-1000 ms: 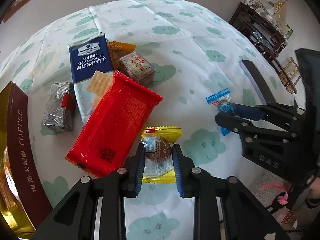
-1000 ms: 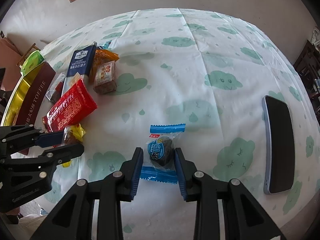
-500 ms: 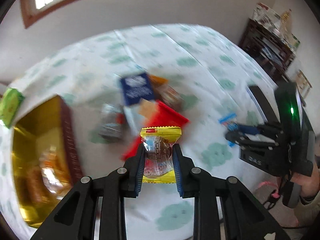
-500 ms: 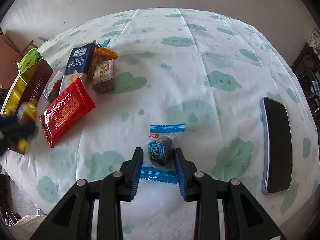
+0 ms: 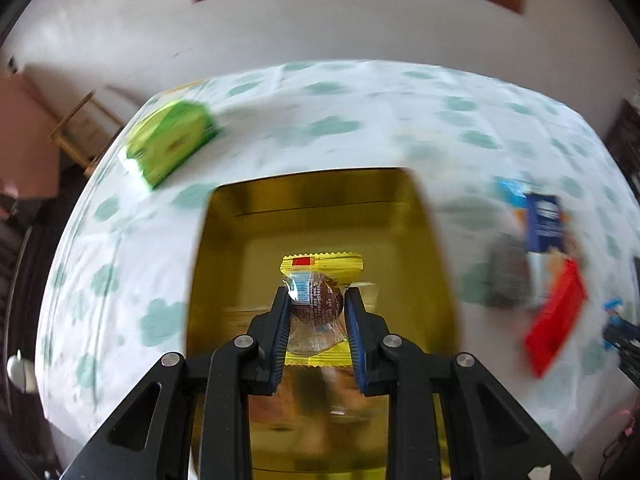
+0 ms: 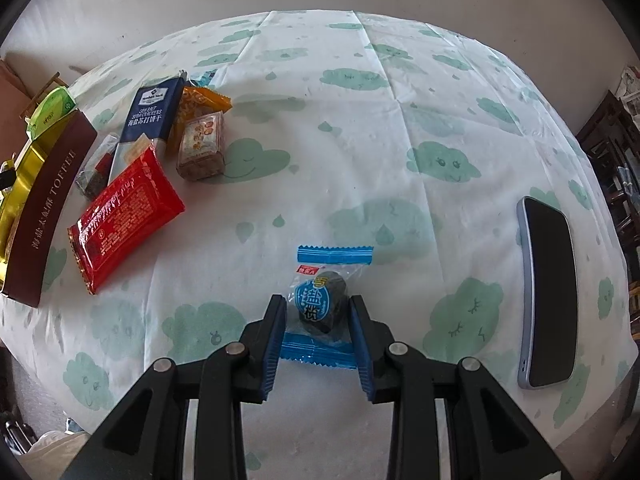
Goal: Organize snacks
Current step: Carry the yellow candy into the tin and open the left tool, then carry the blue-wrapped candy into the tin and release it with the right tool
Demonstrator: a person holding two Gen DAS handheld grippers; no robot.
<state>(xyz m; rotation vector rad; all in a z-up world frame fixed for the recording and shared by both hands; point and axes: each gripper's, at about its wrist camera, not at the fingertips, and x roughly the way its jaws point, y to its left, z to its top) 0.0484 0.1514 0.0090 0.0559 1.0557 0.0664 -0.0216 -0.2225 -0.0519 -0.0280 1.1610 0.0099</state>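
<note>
My left gripper [image 5: 316, 300] is shut on a yellow-wrapped snack [image 5: 318, 300] and holds it above the open gold toffee tin [image 5: 320, 200]. My right gripper [image 6: 318, 308] sits on the table with its jaws around a blue-wrapped snack [image 6: 320, 300]; the pads touch its sides. In the right wrist view the tin [image 6: 44, 200] stands at the far left, with a red packet [image 6: 124, 216], a blue cracker pack [image 6: 152, 116], an orange packet [image 6: 200, 104], a small brown box [image 6: 202, 148] and a dark foil snack [image 6: 94, 172] beside it.
A green box [image 5: 172, 140] lies on the table beyond the tin, also in the right wrist view [image 6: 50, 108]. A phone [image 6: 548, 304] lies at the table's right edge. A cloud-print cloth [image 6: 360, 140] covers the table. Dark shelving [image 6: 616, 152] stands off to the right.
My left gripper has swung left with the yellow snack, from beside the red packet to above the open tin. The right gripper and blue snack have not moved.
</note>
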